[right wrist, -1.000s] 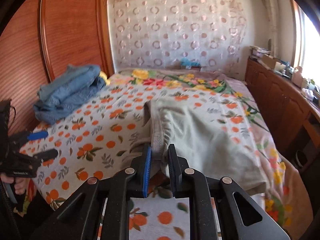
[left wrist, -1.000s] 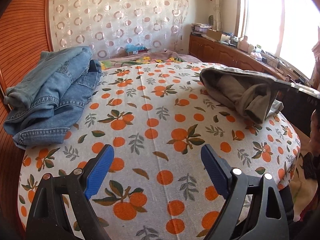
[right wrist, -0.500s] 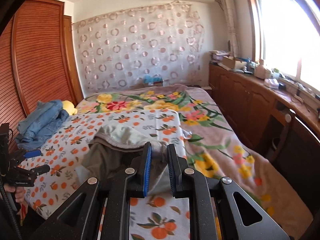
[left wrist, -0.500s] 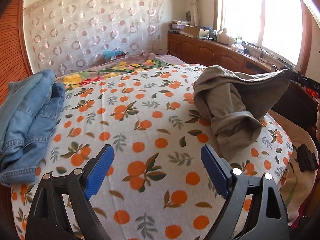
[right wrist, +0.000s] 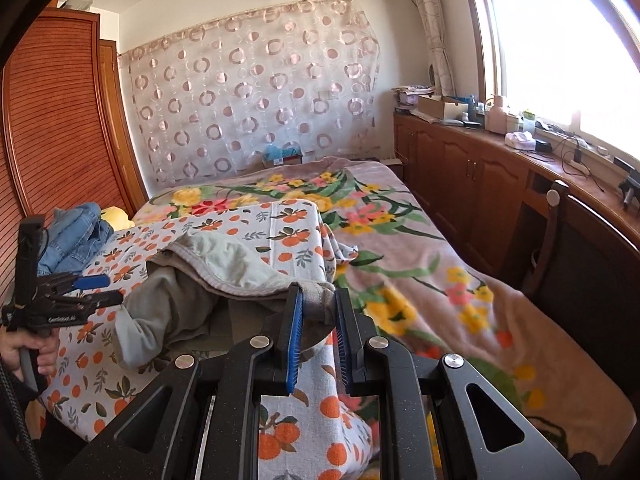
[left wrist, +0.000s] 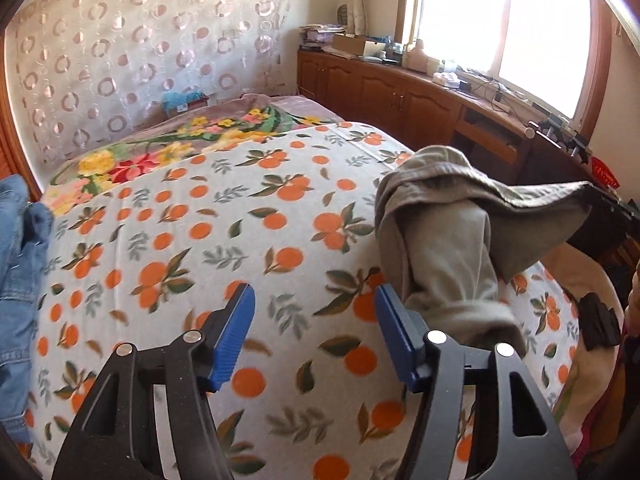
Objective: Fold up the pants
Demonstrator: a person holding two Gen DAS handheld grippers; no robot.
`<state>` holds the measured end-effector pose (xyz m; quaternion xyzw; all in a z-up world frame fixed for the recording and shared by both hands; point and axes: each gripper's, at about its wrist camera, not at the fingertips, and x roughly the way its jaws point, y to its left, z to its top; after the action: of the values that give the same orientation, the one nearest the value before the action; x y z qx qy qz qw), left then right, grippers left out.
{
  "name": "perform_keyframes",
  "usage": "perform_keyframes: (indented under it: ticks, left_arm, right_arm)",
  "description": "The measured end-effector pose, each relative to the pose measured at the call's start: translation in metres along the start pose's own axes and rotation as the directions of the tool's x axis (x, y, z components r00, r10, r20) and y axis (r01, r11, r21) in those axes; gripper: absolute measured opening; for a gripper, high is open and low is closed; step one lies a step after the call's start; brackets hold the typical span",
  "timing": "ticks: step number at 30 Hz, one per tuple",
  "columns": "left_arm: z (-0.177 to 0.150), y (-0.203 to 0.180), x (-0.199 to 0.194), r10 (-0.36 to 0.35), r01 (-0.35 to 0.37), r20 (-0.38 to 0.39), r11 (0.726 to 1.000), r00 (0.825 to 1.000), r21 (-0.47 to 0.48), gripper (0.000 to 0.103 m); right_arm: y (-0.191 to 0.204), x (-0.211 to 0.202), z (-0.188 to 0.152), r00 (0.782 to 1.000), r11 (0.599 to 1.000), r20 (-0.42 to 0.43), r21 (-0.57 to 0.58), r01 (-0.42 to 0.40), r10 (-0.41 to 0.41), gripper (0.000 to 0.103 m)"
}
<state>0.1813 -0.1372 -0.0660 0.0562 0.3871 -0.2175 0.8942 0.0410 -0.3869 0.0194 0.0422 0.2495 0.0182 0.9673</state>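
We hold our right claw [right wrist: 316, 320] pinched on an edge of the grey pants [right wrist: 224, 264], its blue pads pressed against the cloth with only that fabric between them. From the pinch the pants run away toward ten o'clock in the right wrist view, one part lifted off the bed and the rest bunched and sagging onto the orange-print blanket [right wrist: 288, 220].

Our left claw [left wrist: 316, 320] hangs spread wide above the same blanket [left wrist: 180, 240] with nothing between its blue pads [left wrist: 236, 332]. In the left wrist view the pants [left wrist: 448, 248] sit at about three o'clock, just beside the right-hand pad, a folded leg drooping down onto the bed while the upper edge stretches off to the right.

A pile of blue jeans [left wrist: 20, 280] lies at nine o'clock along the far side of the bed, well apart from the pants. Beyond the orange-print blanket lies a flowered bedspread [right wrist: 420, 264], and a wooden cabinet [right wrist: 480, 184] runs under the window at two o'clock.
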Motion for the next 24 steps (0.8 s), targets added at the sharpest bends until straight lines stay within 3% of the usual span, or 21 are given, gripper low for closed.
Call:
perform_keyframes:
  ticks: [4, 7, 9, 16, 19, 24]
  left_arm:
    - [0.015, -0.013, 0.011, -0.065, 0.065, -0.008, 0.998, 0.998, 0.0, 0.06]
    - [0.022, -0.019, 0.021, -0.092, 0.092, -0.028, 0.996, 0.995, -0.002, 0.052]
    - [0.025, -0.023, 0.025, -0.087, 0.087, -0.036, 0.996, 0.996, -0.001, 0.045]
    - [0.02, -0.02, 0.009, -0.069, 0.069, -0.009, 0.998, 0.998, 0.003, 0.044]
    - [0.019, -0.02, 0.004, -0.07, 0.07, -0.002, 0.997, 0.998, 0.026, 0.036]
    - [0.018, -0.014, -0.006, -0.066, 0.065, 0.009, 0.998, 0.998, 0.01, 0.035]
  right_arm:
    - [-0.002, 0.002, -0.002, 1.0, 1.0, 0.007, -0.006, -0.003, 0.003, 0.016]
    - [-0.005, 0.009, -0.004, 1.0, 1.0, 0.012, -0.01, -0.003, 0.003, 0.016]
    - [-0.006, 0.012, -0.003, 1.0, 1.0, 0.014, -0.011, -0.003, 0.003, 0.016]
    - [0.004, 0.021, -0.003, 0.999, 0.999, 0.008, -0.029, -0.031, 0.031, 0.016]
    - [0.012, 0.024, -0.004, 0.999, 0.999, 0.009, -0.035, -0.042, 0.042, 0.016]
    - [0.024, 0.031, -0.001, 0.996, 0.995, -0.002, -0.03, -0.093, 0.093, 0.016]
